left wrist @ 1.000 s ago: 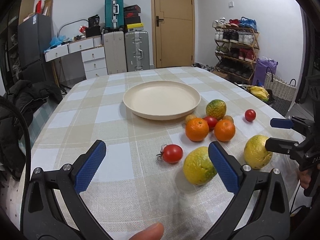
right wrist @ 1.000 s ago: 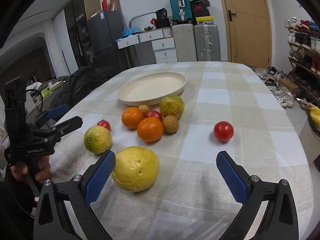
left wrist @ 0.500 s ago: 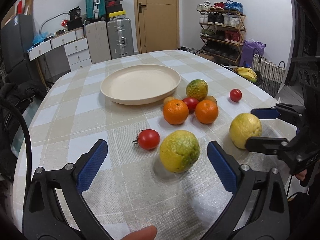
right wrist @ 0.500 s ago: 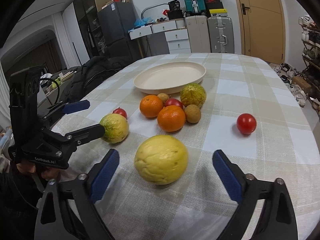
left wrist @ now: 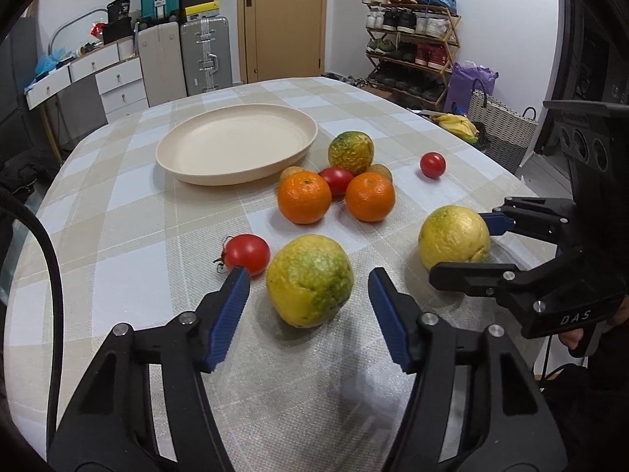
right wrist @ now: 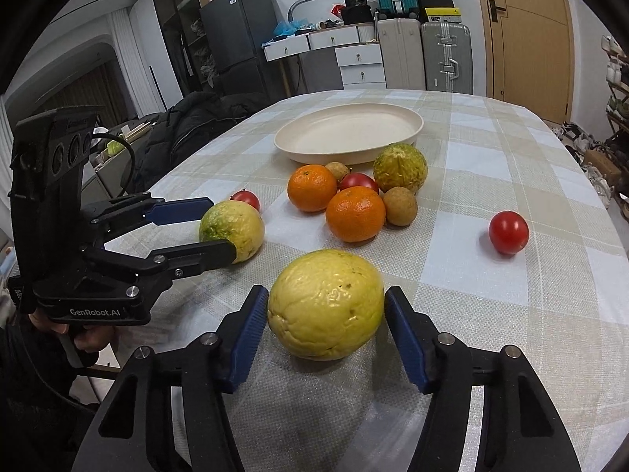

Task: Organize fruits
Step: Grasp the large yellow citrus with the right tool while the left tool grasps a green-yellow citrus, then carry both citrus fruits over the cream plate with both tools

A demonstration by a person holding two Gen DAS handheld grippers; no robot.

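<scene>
Fruit lies on the checked table (left wrist: 118, 212) near a plate (left wrist: 236, 143). Left gripper (left wrist: 308, 299) has just been closing around a green-yellow citrus (left wrist: 310, 279), gaps showing at both pads. Right gripper (right wrist: 326, 314), also just closing, flanks a yellow citrus (right wrist: 326, 303), left pad at its skin, right pad just beside it.

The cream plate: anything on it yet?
Nothing; the cream plate shows bare inside in both wrist views. All fruit sits on the tablecloth in front of it. Under the plate is hidden.
</scene>
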